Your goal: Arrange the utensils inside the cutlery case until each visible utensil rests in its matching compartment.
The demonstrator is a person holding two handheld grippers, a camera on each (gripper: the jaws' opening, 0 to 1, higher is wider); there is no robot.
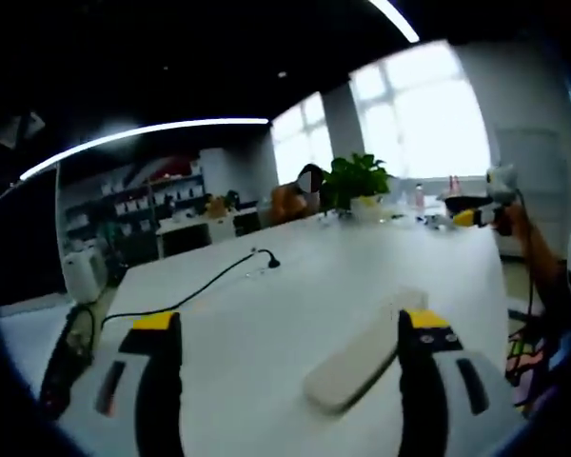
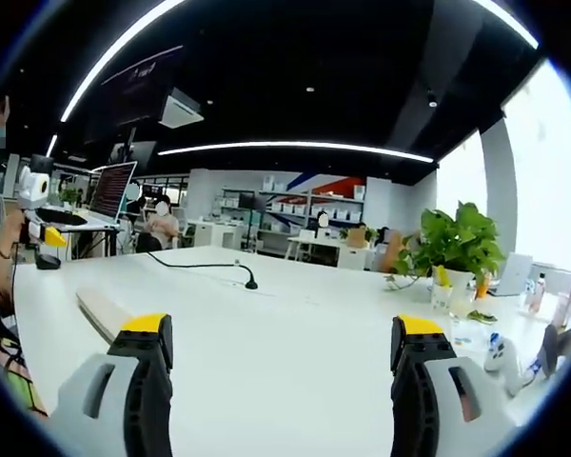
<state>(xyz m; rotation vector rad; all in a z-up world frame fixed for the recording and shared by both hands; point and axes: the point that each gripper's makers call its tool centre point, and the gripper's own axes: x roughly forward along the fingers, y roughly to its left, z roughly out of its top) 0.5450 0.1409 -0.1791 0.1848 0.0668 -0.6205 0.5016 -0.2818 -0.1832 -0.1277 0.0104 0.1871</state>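
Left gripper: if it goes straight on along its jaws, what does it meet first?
Probably nothing close. The left gripper has open jaws with bare white table between them. The pale long case lies just inside the right jaw and might be clipped; the black cable is farther off. Depth is unclear.

My left gripper view looks low across the white table [image 1: 295, 286] toward the bright windows [image 1: 423, 105], tilted slightly. My right gripper view sits level and low over the same table [image 2: 285, 324], facing the shelving. Both views share the black cable [image 1: 205, 286] [image 2: 205, 267] and potted plant [image 1: 357, 181] [image 2: 457, 243].
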